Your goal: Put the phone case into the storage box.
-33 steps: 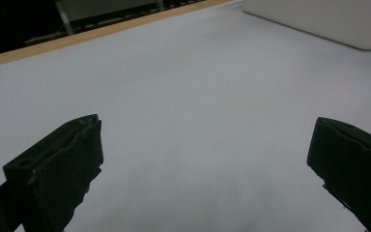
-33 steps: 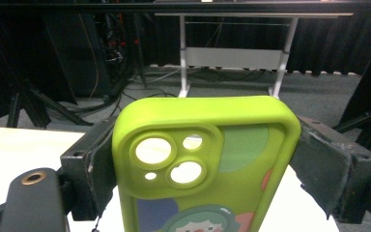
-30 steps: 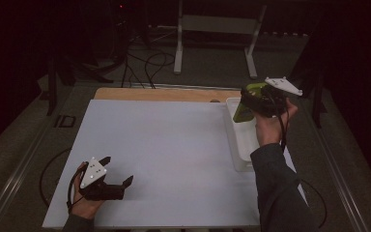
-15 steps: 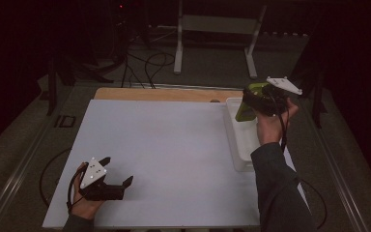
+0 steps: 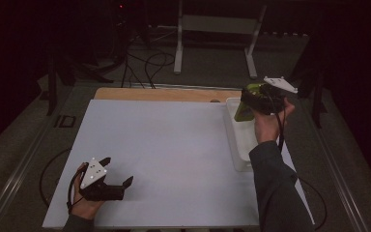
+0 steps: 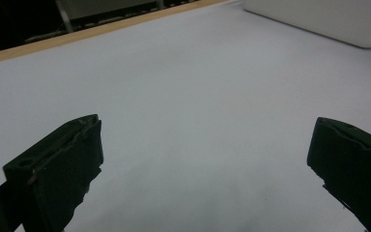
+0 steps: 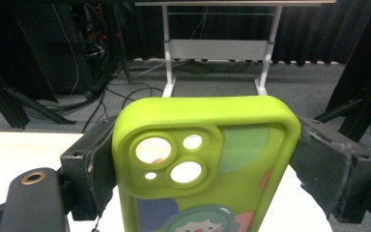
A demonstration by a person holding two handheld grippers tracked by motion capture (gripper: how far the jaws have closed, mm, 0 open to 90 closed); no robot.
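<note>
A lime-green phone case (image 7: 207, 159) with camera cut-outs and a cartoon print stands upright between the jaws of my right gripper (image 7: 200, 166), which is shut on its two long sides. In the high view that right gripper (image 5: 251, 99) holds the phone case (image 5: 245, 110) in the air above the far end of a white bin (image 5: 241, 145) at the table's right. My left gripper (image 5: 118, 176) rests on the white table near its front left corner; its jaws stand wide apart with nothing between them, and bare table shows past the left gripper (image 6: 205, 164).
The white table surface (image 5: 164, 145) has a wooden strip (image 5: 164, 94) along its far edge. Beyond it are a white metal stand (image 5: 217, 34) and cables on the dark floor. The white bin (image 6: 319, 21) lies ahead of the left gripper.
The right gripper with the phone case has shifted slightly to the right above the bin. The left gripper has stayed where it was.
</note>
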